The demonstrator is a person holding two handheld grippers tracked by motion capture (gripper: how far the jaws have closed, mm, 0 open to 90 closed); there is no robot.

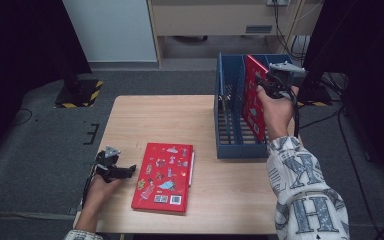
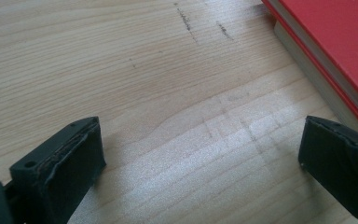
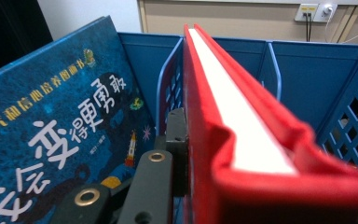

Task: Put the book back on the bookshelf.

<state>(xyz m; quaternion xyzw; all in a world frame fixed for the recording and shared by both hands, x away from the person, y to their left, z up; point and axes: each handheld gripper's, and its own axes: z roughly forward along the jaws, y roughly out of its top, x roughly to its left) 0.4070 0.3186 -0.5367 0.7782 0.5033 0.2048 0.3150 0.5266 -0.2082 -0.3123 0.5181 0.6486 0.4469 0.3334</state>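
Note:
A red picture book (image 1: 164, 176) lies flat on the wooden table (image 1: 145, 115), near its front edge. Just left of it my left gripper (image 1: 131, 170) rests low over the table, its jaws open with bare wood between them (image 2: 200, 149). That book's corner (image 2: 335, 42) lies beyond the right jaw. My right gripper (image 1: 263, 85) is shut on the top of a second red book (image 1: 254, 100), which stands upright in the blue file rack (image 1: 230, 150). In the right gripper view this book's red cover and white page edge (image 3: 242, 140) run away from the jaws, and the left finger (image 3: 176, 140) presses its cover.
A blue book with white characters (image 3: 51, 116) leans in the rack compartment next to the held book. The rack's lattice walls and dividers (image 3: 307, 79) stand on both sides. Dark stands and cables lie on the floor beyond the table.

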